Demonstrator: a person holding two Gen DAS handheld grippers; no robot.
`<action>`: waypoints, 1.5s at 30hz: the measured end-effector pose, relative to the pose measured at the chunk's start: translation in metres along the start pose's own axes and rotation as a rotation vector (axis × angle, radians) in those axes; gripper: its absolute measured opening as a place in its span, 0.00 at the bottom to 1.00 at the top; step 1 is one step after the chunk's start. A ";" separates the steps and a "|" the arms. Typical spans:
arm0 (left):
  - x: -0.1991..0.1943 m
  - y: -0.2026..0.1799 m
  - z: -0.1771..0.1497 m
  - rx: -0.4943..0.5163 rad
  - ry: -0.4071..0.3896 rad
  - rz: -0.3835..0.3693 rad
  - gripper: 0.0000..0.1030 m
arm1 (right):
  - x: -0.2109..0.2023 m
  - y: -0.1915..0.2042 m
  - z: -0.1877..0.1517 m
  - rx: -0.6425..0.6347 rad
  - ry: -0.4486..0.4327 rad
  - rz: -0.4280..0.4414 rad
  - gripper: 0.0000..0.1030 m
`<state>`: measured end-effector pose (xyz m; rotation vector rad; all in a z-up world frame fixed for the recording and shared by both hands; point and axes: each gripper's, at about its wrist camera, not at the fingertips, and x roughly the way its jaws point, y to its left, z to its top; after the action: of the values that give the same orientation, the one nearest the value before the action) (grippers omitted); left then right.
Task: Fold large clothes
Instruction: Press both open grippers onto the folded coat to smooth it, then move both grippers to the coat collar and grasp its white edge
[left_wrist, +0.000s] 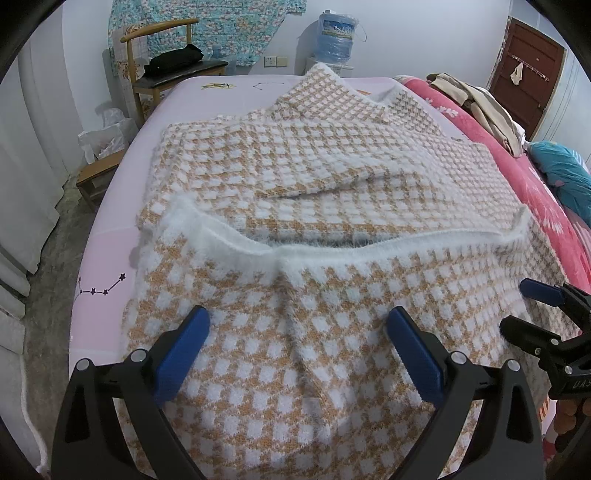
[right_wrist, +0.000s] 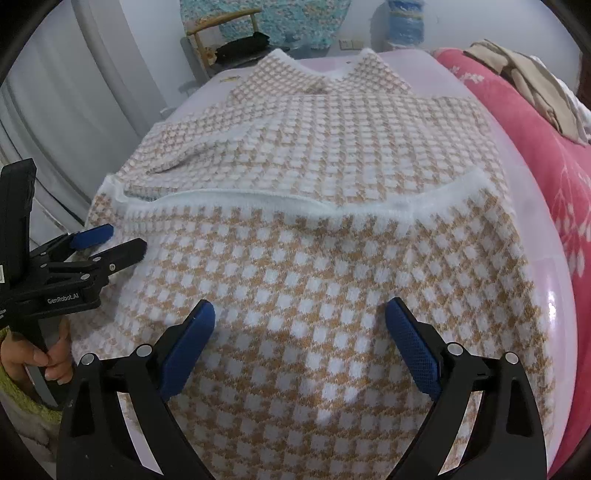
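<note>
Both the left gripper and right gripper hold jaws apart over the checked sweater; red blanket lies right of them, wooden chair beyond, on the far side of the bed.

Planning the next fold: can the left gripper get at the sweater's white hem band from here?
Probably yes: the left gripper is open over the sweater, and nothing lies between it and the hem band.

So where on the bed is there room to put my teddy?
Bare sheet lies to the left of the sweater, up to the bed's edge, and beyond its collar toward the chair. A thin strip shows between the sweater and the pink blanket. The middle is all sweater, and clothes sit piled on the blanket.
</note>
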<state>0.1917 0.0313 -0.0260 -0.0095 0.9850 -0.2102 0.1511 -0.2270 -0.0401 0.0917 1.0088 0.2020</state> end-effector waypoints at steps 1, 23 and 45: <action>-0.001 0.000 0.000 -0.003 -0.003 -0.002 0.92 | -0.003 0.000 0.001 0.003 0.001 0.003 0.86; -0.045 0.029 0.169 -0.005 -0.249 -0.133 0.92 | -0.051 -0.061 0.176 -0.057 -0.145 0.076 0.86; 0.159 -0.006 0.309 -0.122 0.060 -0.207 0.62 | 0.122 -0.125 0.312 0.188 0.120 0.173 0.39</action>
<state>0.5315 -0.0299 0.0142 -0.2185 1.0559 -0.3420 0.4940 -0.3187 0.0030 0.3424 1.1386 0.2724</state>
